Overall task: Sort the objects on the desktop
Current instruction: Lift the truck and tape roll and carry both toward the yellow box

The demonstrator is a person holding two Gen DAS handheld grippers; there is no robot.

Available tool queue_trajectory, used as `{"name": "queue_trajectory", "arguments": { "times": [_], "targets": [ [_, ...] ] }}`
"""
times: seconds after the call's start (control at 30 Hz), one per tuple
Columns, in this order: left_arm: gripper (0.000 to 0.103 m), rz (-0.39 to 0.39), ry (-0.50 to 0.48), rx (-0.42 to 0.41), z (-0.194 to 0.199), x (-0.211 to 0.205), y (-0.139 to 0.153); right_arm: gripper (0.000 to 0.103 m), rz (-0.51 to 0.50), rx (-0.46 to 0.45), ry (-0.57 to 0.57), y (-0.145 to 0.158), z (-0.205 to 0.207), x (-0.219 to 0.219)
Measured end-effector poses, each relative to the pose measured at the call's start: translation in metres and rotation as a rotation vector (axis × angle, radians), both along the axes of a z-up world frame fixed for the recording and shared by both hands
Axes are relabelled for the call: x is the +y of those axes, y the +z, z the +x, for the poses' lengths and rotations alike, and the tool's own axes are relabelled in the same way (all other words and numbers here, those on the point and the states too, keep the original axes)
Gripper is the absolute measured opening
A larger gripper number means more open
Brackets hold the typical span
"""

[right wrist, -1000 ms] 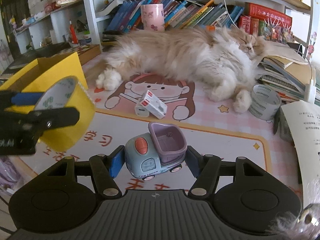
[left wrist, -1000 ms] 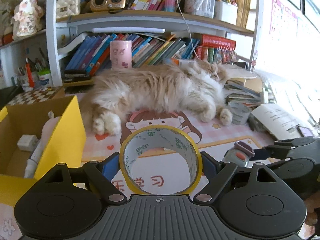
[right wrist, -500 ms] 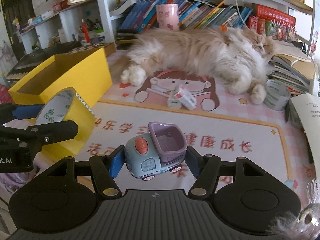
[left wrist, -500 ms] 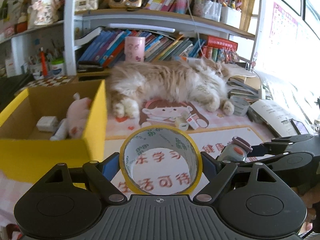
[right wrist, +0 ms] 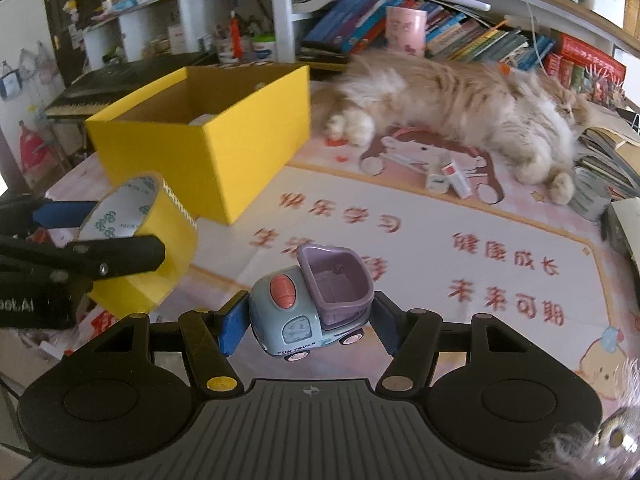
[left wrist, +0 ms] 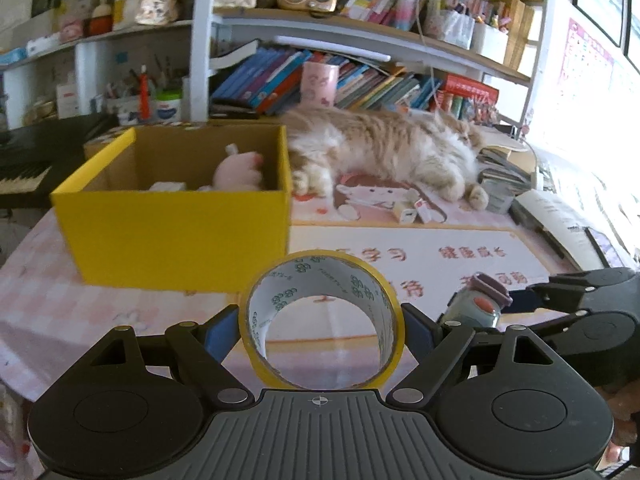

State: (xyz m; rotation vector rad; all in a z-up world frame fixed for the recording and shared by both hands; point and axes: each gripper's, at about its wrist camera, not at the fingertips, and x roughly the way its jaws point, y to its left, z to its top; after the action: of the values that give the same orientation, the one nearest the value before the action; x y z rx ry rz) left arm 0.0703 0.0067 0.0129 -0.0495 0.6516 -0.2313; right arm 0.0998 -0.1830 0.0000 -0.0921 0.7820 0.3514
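Note:
My left gripper [left wrist: 320, 326] is shut on a yellow tape roll [left wrist: 378, 292], held above the desk mat in front of the yellow box [left wrist: 176, 232]. The roll also shows in the right wrist view [right wrist: 136, 236]. My right gripper [right wrist: 308, 322] is shut on a blue-grey toy truck [right wrist: 308, 308] with a purple bed, to the right of the left one; the truck also shows in the left wrist view [left wrist: 478, 306]. The open box [right wrist: 224, 144] holds a pink plush [left wrist: 238, 172] and a white item.
A long-haired cat [left wrist: 400, 148] lies across the back of the pink mat [right wrist: 440, 240]. Small white boxes [right wrist: 448, 174] lie near its paws, a grey tape roll [right wrist: 590, 196] and stacked books to the right. Bookshelves stand behind, a keyboard [right wrist: 120, 84] at left.
Both grippers have pulled back and swung left with their loads. The yellow box now stands closer to the middle of both views and the cat lies farther off.

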Motion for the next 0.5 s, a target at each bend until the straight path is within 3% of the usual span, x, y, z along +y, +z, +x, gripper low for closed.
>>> {"name": "queue_trajectory", "arguments": {
  "times": [0.5],
  "targets": [
    [0.085,0.032,-0.002,0.04,-0.035,0.036,-0.008,0.061,0.02,0.017,0.017,-0.01,-0.039,0.046]
  ]
}}
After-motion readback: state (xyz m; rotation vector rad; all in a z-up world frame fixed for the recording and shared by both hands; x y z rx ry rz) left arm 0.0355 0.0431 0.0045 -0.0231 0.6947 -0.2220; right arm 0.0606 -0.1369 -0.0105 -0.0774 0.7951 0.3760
